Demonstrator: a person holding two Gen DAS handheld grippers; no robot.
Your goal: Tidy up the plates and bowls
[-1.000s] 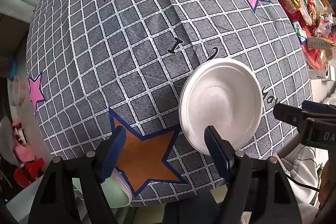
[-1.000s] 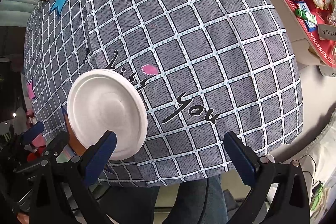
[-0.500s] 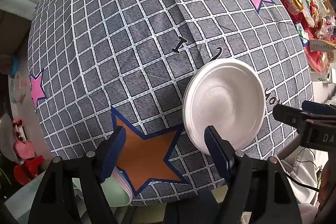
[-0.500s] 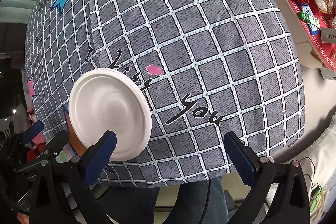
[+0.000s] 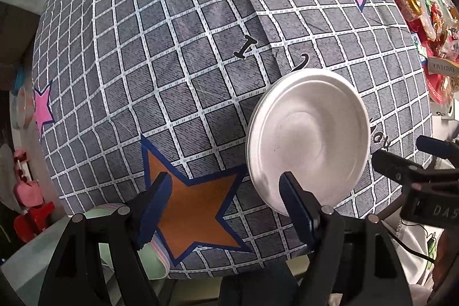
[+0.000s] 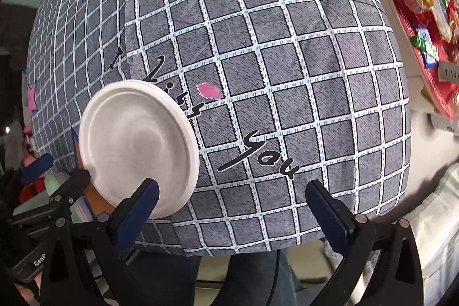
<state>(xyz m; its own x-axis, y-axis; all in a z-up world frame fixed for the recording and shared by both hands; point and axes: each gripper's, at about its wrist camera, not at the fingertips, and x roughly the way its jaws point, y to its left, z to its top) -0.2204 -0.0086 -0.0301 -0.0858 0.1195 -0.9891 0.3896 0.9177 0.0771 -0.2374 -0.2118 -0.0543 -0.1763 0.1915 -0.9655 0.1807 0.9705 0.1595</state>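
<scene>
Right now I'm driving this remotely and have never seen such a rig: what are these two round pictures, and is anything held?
A person holds one two-finger claw in each hand; each round picture comes from a fisheye camera on a claw, looking along its fingers. The left claw and right claw are both open and hold nothing. On the checked cloth lies a white plate, by the left claw's right finger. Pastel bowls sit at the cloth's near edge. A red tray stands far right.

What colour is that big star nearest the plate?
Orange with a dark blue outline; the star shows best in the left wrist view, beside the white plate.
</scene>
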